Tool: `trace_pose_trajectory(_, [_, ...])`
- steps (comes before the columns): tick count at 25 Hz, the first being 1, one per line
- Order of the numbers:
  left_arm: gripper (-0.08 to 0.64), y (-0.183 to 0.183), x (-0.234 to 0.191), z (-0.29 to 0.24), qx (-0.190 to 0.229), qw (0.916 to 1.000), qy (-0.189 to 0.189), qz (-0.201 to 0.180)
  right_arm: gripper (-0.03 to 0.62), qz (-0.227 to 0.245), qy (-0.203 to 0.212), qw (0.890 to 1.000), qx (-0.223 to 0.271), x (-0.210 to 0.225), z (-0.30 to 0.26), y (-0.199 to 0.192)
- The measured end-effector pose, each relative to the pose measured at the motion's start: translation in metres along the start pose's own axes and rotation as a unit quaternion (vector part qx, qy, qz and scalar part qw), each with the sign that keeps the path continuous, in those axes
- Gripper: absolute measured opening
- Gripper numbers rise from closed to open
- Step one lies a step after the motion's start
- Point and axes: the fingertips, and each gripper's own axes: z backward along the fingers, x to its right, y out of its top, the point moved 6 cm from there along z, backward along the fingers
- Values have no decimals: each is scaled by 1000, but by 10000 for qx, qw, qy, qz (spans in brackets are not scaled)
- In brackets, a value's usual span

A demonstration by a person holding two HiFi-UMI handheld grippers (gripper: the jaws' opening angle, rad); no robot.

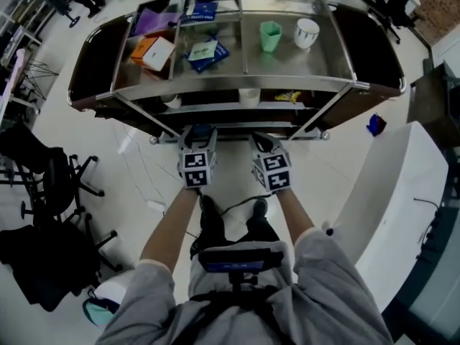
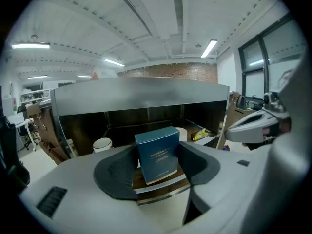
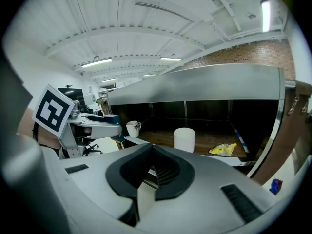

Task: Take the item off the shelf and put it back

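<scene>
A dark blue box (image 2: 157, 150) stands upright between the pads of my left gripper (image 2: 159, 156), which is shut on its sides. In the head view the left gripper (image 1: 199, 141) is just in front of the metal shelf cart (image 1: 237, 83), with the blue box (image 1: 202, 132) at its tip. My right gripper (image 1: 261, 142) hovers beside it to the right. In the right gripper view the right gripper (image 3: 151, 148) has its jaw tips together with nothing between them. Both point at the cart's middle shelf (image 3: 214, 143).
The middle shelf holds a white mug (image 2: 102, 144), a white cup (image 3: 184, 139) and a yellow packet (image 3: 223, 149). On the top tier are a green cup (image 1: 270, 36), a white mug (image 1: 307, 32), blue packets (image 1: 206, 53) and an orange-and-white box (image 1: 153, 52). An office chair (image 1: 50, 185) stands left, a white counter (image 1: 402, 192) right.
</scene>
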Motion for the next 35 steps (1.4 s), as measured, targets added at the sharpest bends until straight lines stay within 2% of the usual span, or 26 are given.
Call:
trace_pose_trajectory(6, [268,1,-3,50,-2,9999,-24,153,9,104,188,9998,-44,-25,23,-1])
trace_pose_trajectory(15, [268,-10,-15,99,-11,9999,-101,34,9,112,280,9995,-29,-44,48,-8])
trace_pose_trajectory(22, [268,-12,-25,112,55,9999,-31,123,9,79,271,9996,-86,-45,53,-16])
trace_pose_trajectory(28, [268,-14,-26,112,44,9999,-19,94,9,88,267,9995,-137,-43,49,-18])
trace_pose_trajectory(35, [268,-18,-26,107,82,9997,12,226,9,82,317,9993,-187,-40,45,-19])
